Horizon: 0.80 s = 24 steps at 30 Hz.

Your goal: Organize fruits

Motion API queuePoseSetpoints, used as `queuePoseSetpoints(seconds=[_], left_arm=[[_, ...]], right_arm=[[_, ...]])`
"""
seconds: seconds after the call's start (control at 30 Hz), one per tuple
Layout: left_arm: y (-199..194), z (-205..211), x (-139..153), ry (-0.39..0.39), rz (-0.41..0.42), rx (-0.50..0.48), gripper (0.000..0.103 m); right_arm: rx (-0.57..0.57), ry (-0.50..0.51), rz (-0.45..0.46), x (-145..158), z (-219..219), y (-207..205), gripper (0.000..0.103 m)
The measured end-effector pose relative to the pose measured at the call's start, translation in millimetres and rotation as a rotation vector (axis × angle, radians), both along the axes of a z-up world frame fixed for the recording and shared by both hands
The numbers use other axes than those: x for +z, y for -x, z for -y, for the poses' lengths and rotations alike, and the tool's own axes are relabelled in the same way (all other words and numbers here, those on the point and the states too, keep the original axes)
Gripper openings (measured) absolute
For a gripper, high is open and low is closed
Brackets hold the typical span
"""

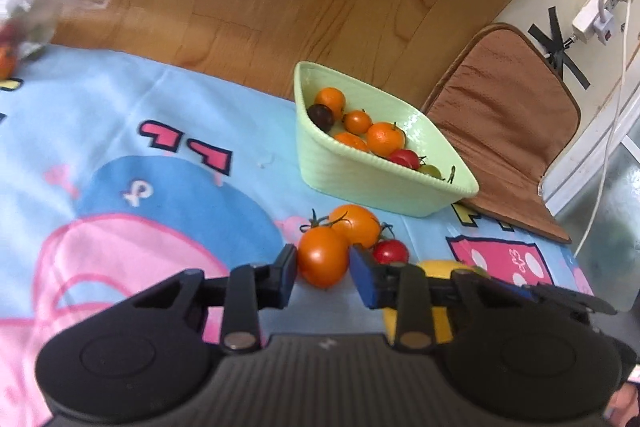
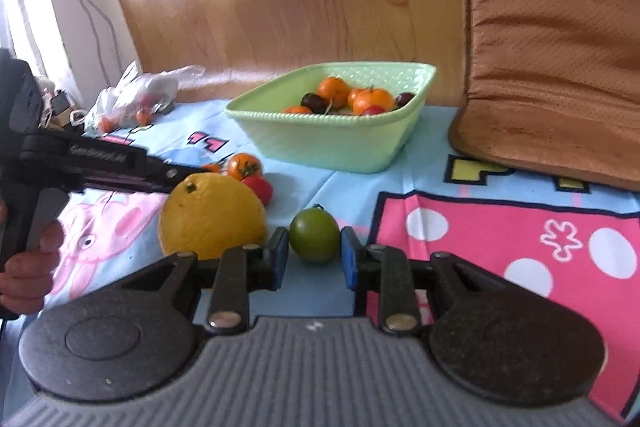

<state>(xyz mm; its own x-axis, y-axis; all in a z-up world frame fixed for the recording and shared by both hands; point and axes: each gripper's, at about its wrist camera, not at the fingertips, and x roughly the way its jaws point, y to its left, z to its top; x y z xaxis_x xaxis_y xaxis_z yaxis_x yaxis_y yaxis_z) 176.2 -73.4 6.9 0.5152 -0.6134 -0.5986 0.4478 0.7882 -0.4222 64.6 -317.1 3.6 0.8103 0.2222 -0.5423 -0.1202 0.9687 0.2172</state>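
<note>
both grippers clamped on small fruit
left gripper [image 1: 323,265] pinches an orange tomato [image 1: 322,257], right gripper [image 2: 314,253] a green tomato [image 2: 314,235]; soft, smooth, likely bruise easily, best held round the middle.

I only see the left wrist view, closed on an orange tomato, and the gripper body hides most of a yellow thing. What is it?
Observer: A large yellow citrus fruit, whole, lying on the cloth.
Operator: Anything on its far side from me?
Observer: A green tomato sits between the pads of the right gripper.
</note>
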Motion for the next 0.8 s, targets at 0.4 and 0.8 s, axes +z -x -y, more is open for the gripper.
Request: queuePoseSetpoints(seconds=[0.4, 0.8], left_arm=[[106.2, -19.0, 10.1, -0.069, 0.112, -0.129, 0.030], [153.4, -4.9, 0.7, -0.180, 0.184, -0.129, 0.040]], right_arm=[[0.097, 0.047, 0.011, 7.5, -35.4, 80.3, 0.030], [0.082, 0.126, 0.034, -3.9, -60.9, 104.2, 0.033]])
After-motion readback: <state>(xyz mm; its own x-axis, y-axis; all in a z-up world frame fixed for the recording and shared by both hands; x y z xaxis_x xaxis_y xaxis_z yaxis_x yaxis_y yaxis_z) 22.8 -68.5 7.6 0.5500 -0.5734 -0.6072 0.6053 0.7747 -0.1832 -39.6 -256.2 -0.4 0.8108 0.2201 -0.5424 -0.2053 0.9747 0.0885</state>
